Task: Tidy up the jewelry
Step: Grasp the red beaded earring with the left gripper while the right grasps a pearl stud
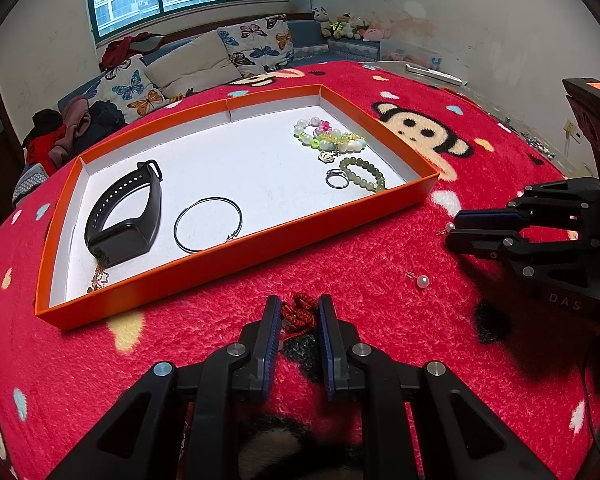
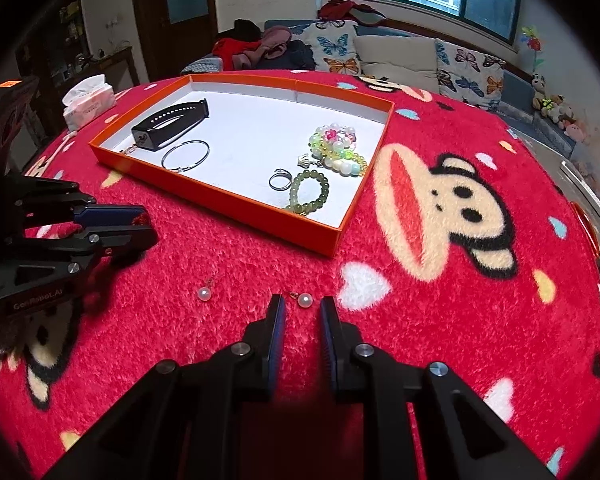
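An orange tray (image 1: 236, 254) (image 2: 236, 204) with a white floor lies on the red blanket. It holds a black watch band (image 1: 126, 210), a wire bangle (image 1: 208, 224), a silver ring (image 1: 337, 179), a green bead bracelet (image 1: 364, 174), a pastel bead bracelet (image 1: 330, 136) and a gold chain (image 1: 99, 278). My left gripper (image 1: 299, 312) is open around a red knotted cord (image 1: 298, 314) on the blanket. My right gripper (image 2: 302, 310) is open, with one pearl earring (image 2: 305, 300) just ahead of its tips. A second pearl earring (image 2: 205, 293) lies to its left.
A tissue pack (image 2: 89, 106) stands beyond the tray's left corner. A sofa with butterfly cushions (image 1: 256, 42) runs behind the table. The blanket has a monkey face print (image 2: 440, 208) right of the tray.
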